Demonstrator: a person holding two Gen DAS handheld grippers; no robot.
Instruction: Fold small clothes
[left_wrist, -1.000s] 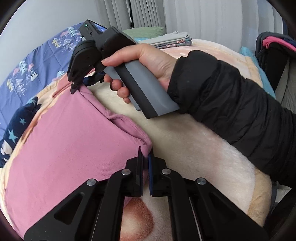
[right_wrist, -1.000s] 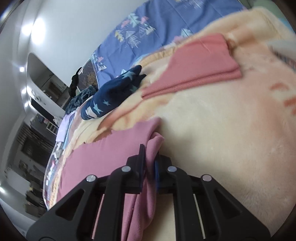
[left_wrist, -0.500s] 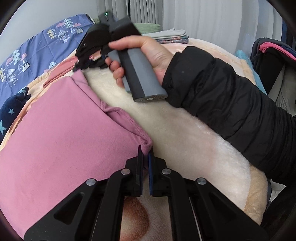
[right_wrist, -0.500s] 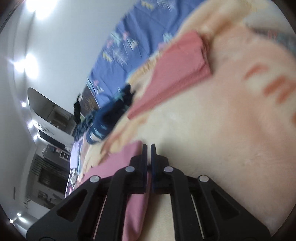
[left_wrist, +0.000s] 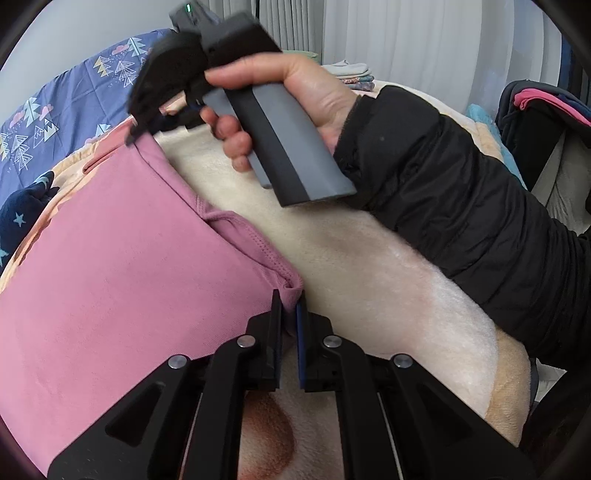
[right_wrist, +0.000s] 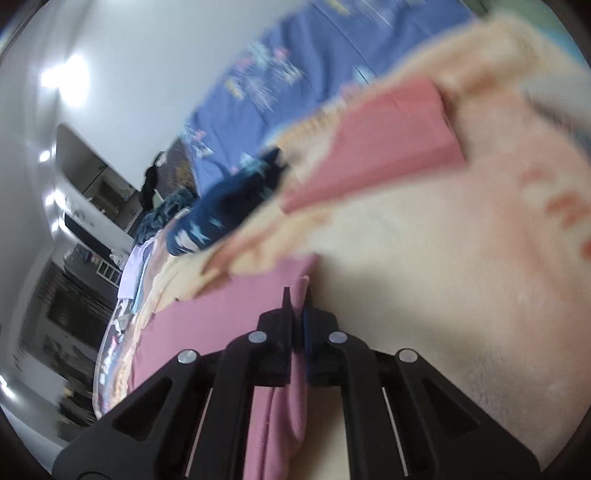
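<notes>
A pink garment (left_wrist: 122, 266) lies spread over the cream blanket (left_wrist: 369, 280). My left gripper (left_wrist: 289, 308) is shut on its near corner. In the left wrist view my right gripper (left_wrist: 135, 134), held in a hand, pinches the garment's far corner. In the blurred right wrist view the right gripper (right_wrist: 297, 295) is shut on a fold of the pink garment (right_wrist: 221, 325), which hangs down between the fingers.
A folded salmon-pink cloth (right_wrist: 384, 147) lies further up the blanket. A navy star-print garment (left_wrist: 22, 218) sits at the left, on a blue patterned sheet (left_wrist: 74, 107). Folded clothes (left_wrist: 351, 74) are stacked at the back by the curtain. A dark bag (left_wrist: 535, 122) stands at the right.
The right gripper has lifted with the garment's far corner and its view has swung and blurred. The left gripper keeps its hold on the near corner.
</notes>
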